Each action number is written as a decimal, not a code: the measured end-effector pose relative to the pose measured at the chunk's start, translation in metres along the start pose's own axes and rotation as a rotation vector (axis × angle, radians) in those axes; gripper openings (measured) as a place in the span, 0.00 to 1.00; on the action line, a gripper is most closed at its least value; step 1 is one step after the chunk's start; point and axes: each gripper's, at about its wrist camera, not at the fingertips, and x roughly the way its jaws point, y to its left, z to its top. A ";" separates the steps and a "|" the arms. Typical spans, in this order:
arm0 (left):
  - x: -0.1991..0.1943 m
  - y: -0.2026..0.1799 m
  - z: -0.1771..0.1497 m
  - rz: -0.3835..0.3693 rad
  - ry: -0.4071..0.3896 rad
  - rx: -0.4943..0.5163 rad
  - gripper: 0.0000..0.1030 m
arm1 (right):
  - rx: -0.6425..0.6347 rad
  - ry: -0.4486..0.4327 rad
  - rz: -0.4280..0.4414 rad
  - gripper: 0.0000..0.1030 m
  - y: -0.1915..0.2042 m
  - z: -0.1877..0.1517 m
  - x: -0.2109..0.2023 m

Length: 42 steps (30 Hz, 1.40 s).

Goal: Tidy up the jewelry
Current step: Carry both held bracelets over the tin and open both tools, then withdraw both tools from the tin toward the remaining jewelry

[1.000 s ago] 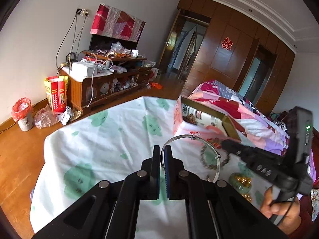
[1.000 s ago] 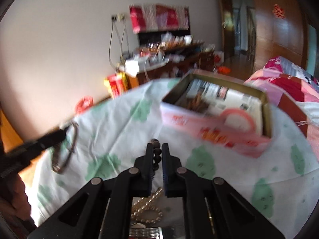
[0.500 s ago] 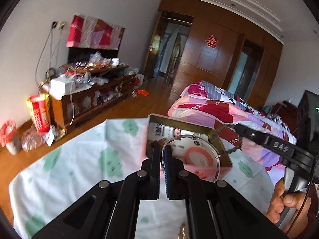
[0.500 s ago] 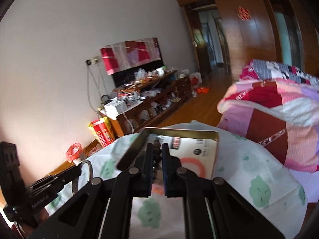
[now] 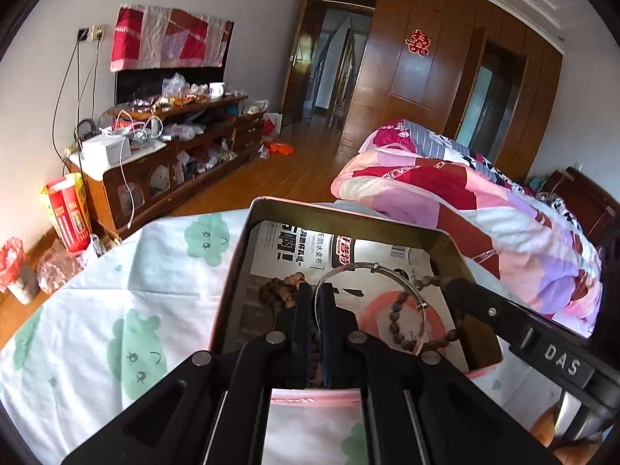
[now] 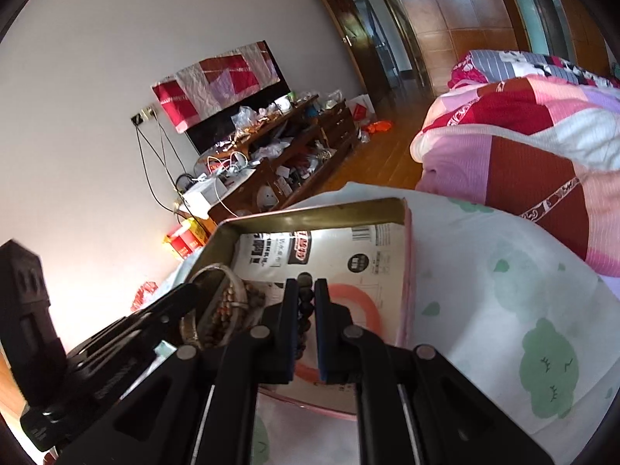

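A pink tin box (image 5: 240,255) with a gold inside stands open on the table, lined with printed paper; it also shows in the right wrist view (image 6: 407,271). My left gripper (image 5: 316,290) is shut on a thin silver bangle (image 5: 372,267) and holds it over the box. My right gripper (image 6: 306,285) is shut on a dark bead bracelet (image 6: 304,302), which hangs over the box in the left wrist view (image 5: 395,317). A brown bead bracelet (image 5: 279,290) lies inside the box.
The table wears a white cloth with green clouds (image 5: 128,310). A bed with a pink patchwork quilt (image 5: 465,201) stands to the right. A cluttered wooden TV cabinet (image 5: 170,162) lines the far wall across the wooden floor.
Both grippers have moved forward from the table's middle to above the open box, each carrying its piece of jewelry. The box now fills the centre of both views.
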 end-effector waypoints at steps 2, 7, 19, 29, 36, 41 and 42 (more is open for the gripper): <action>0.002 0.003 0.001 0.013 -0.004 -0.006 0.03 | -0.034 -0.012 -0.024 0.10 0.003 0.000 -0.003; 0.014 0.007 0.000 0.015 0.045 -0.029 0.03 | -0.050 -0.015 -0.052 0.11 0.000 -0.001 -0.002; 0.007 -0.003 0.002 0.062 0.015 0.008 0.54 | 0.012 -0.158 -0.147 0.62 -0.013 0.007 -0.035; -0.021 0.011 0.010 0.070 -0.069 -0.036 0.57 | -0.063 -0.266 -0.308 0.62 -0.004 0.009 -0.050; -0.058 0.020 -0.001 0.064 -0.089 -0.045 0.57 | -0.109 -0.280 -0.346 0.62 0.006 -0.008 -0.070; -0.078 0.028 -0.019 0.068 -0.070 -0.049 0.57 | -0.145 -0.280 -0.381 0.62 0.011 -0.030 -0.090; -0.080 0.030 -0.022 0.070 -0.063 -0.051 0.57 | -0.139 -0.276 -0.377 0.62 0.010 -0.036 -0.094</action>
